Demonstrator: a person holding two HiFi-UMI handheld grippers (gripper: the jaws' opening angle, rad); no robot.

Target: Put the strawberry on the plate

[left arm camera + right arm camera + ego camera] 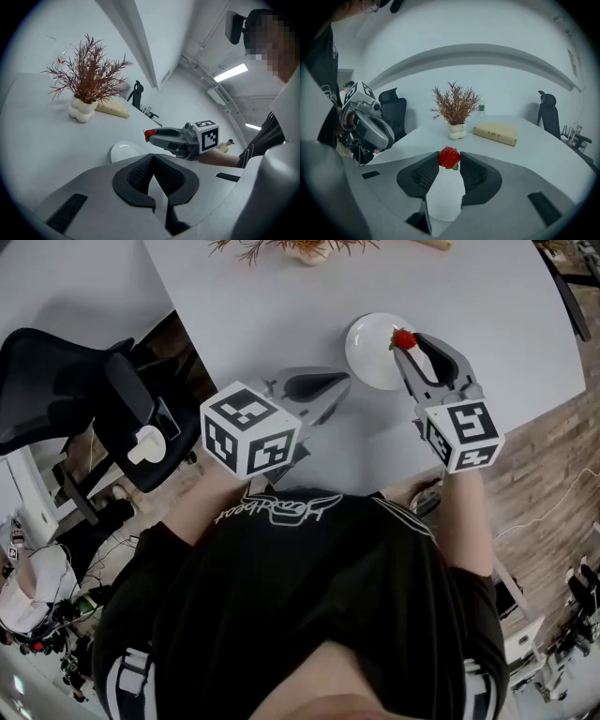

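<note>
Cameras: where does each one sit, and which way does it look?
Head view: on the person's head, looking steeply down at table, shirt, left tongs and right tongs.
Left gripper view: on the left tongs, looking along their shut jaws over the table; a forearm shows.
Right gripper view: on the right tongs, looking along jaws gripping the strawberry; the shirt shows.
Shared: both gripper views show the plant and the other tongs.

Right gripper (449, 162) clamps strawberry (449, 156); plant (455, 105), book (495, 132) behind on table (543, 154).
</note>
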